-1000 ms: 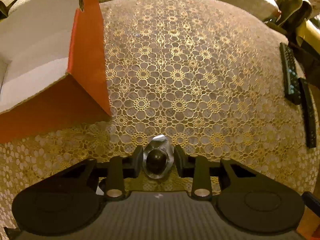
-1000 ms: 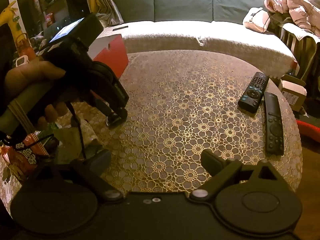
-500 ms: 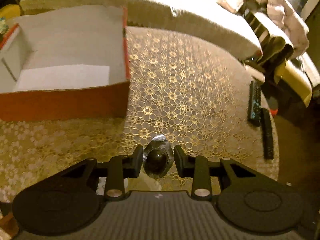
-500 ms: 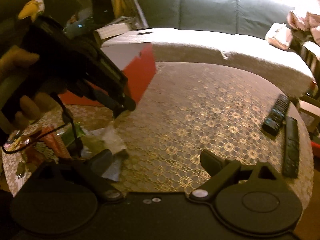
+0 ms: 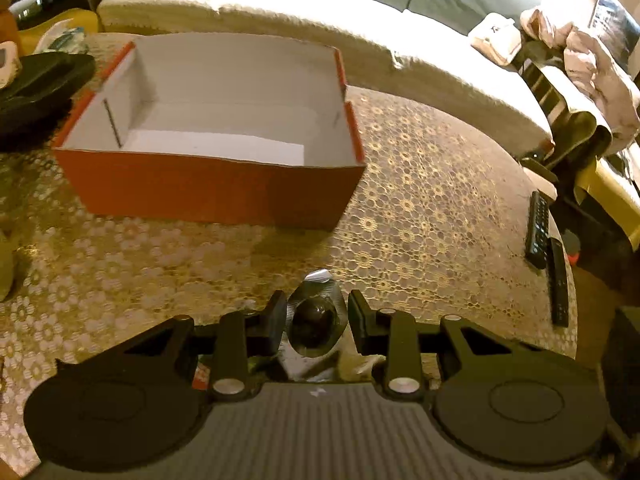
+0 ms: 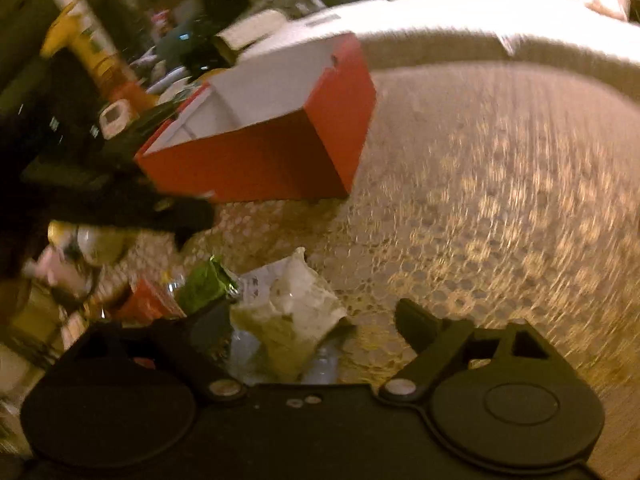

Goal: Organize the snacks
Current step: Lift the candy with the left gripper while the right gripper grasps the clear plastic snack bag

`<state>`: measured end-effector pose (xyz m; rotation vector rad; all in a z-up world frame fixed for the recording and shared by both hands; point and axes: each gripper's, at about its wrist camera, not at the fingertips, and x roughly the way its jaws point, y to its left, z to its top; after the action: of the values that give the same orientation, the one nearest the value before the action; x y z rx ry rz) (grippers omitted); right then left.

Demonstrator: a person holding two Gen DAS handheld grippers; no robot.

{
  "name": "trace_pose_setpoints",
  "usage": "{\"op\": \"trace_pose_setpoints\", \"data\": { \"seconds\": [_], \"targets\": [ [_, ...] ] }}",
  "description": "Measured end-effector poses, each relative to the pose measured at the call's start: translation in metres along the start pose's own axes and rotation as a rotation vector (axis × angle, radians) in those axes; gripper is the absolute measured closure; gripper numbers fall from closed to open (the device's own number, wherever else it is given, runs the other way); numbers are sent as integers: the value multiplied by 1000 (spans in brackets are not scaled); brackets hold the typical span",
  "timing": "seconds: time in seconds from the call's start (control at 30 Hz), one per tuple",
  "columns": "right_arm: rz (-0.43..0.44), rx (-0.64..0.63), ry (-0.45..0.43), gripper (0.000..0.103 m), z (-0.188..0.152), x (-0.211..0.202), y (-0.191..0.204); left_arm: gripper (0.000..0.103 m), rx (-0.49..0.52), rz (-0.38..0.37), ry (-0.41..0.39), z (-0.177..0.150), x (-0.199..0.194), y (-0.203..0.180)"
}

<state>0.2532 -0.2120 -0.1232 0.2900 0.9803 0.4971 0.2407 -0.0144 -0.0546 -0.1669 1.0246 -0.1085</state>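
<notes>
My left gripper [image 5: 316, 320] is shut on a small silver-wrapped snack with a dark round centre [image 5: 315, 322], held above the lace-covered table. Ahead and to its left stands an open red box [image 5: 208, 188] with a white, empty inside. In the blurred right wrist view, my right gripper [image 6: 308, 326] hangs over a pile of snack packets, its jaws closing around a pale crinkled packet [image 6: 292, 304] that the pads do not press. A green packet [image 6: 204, 286] and a red one [image 6: 148, 300] lie to the left. The red box [image 6: 256, 160] stands beyond.
Two black remotes [image 5: 538, 224] lie at the table's right edge. A sofa with a pale cover [image 5: 320, 16] runs behind the table. Dark clutter [image 5: 36, 88] sits left of the box. The other hand-held gripper [image 6: 120, 208] shows as a dark blur at the left.
My left gripper has risen and turned so the whole box now lies ahead. The right gripper swung left over the snack pile, and its jaws have narrowed around the pale packet.
</notes>
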Motion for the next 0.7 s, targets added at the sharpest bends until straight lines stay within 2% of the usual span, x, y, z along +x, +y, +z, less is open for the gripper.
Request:
{"op": "trace_pose_setpoints", "data": {
  "seconds": [0.23, 0.37, 0.5, 0.7],
  "targets": [
    [15, 308, 97, 32, 7, 24, -13, 71, -2, -6, -18, -9, -13, 13],
    [19, 438, 147, 45, 2, 37, -12, 71, -15, -11, -19, -14, -17, 21],
    [2, 431, 135, 58, 0, 39, -8, 71, -26, -16, -21, -18, -21, 27],
    [-22, 352, 97, 65, 0, 30, 8, 71, -42, -22, -27, -22, -30, 34]
  ]
}}
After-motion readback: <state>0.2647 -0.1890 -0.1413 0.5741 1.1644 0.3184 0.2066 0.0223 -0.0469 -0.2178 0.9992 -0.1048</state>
